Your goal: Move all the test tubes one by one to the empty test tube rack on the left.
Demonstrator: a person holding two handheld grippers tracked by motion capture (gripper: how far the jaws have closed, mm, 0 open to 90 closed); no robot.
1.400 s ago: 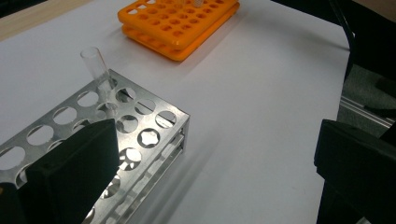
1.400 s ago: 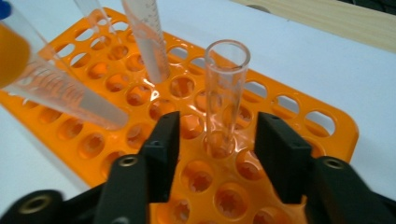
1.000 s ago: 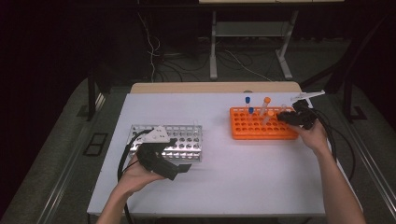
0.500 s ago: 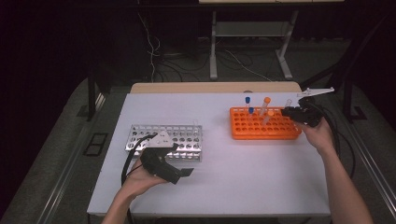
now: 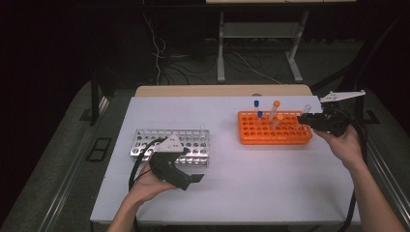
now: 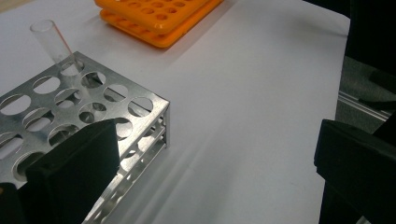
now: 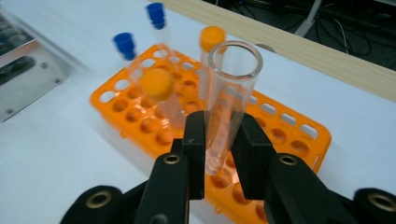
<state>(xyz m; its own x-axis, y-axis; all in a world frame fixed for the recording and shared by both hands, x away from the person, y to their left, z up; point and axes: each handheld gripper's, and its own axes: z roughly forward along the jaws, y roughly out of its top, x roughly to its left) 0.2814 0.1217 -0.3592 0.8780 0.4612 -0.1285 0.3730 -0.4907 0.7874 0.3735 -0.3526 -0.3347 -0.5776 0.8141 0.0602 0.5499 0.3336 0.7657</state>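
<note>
— Two racks stood on the worktop (image 5: 251, 169) from the high view, didn't they?

— Yes: a metal rack (image 5: 170, 146) by the left gripper (image 5: 189, 180), an orange rack (image 5: 273, 128) by the right gripper (image 5: 305, 118). The right one held a clear open tube (image 5: 306, 110) just above the orange rack's near right end, so that hand was plainly nearer to it. The metal rack lay well apart, across the worktop toward the left hand.

— And the left gripper view?

— Its fingers (image 6: 74, 172) stood wide apart with nothing between them, low beside the metal rack's (image 6: 93, 107) corner, where one uncapped tube (image 6: 53, 44) leaned.

— The right gripper view?

— Fingers (image 7: 196, 149) clamped on the open tube's (image 7: 229, 102) lower part; its long axis rose nearly upright, mouth up, rounded bottom clear of the orange rack (image 7: 299, 140). Capped tubes (image 7: 159, 93) stood behind. I'd judge any carry to the metal rack must keep that axis upright.
</note>
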